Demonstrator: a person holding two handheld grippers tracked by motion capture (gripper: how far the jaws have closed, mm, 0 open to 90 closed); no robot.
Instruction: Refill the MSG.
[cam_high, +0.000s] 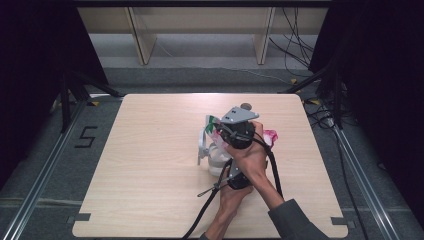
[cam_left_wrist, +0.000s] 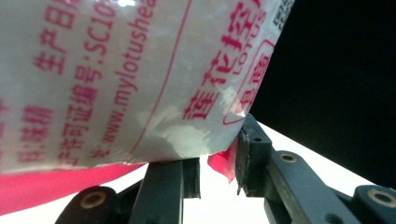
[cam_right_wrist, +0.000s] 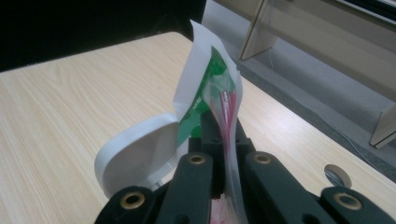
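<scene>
The pale wooden tabletop (cam_high: 150, 165) carries little besides the work at its middle, where both of the person's hands meet over a plastic bag (cam_high: 214, 150) printed in pink, green and white. The bag is held up off the wood between the two tools, its printed side close before the left gripper view (cam_left_wrist: 116, 79) and its top edge standing upright in the right gripper view (cam_right_wrist: 210, 88). The right claw (cam_right_wrist: 222, 140) is clamped tight on that top edge, jaws pressed together on the film. The left claw (cam_left_wrist: 217, 163) holds a lower pink corner of the bag between jaws that stand partly apart, the film wedged against the right-hand one. The step in hand looks like pulling the bag open or tearing its seal. To do it well, the right claw should keep its firm pinch near the seam while the left takes a fuller bite before pulling, since its hold looks shallow and could slip. A small round disc (cam_right_wrist: 337, 175) lies near the tabletop's far edge.
</scene>
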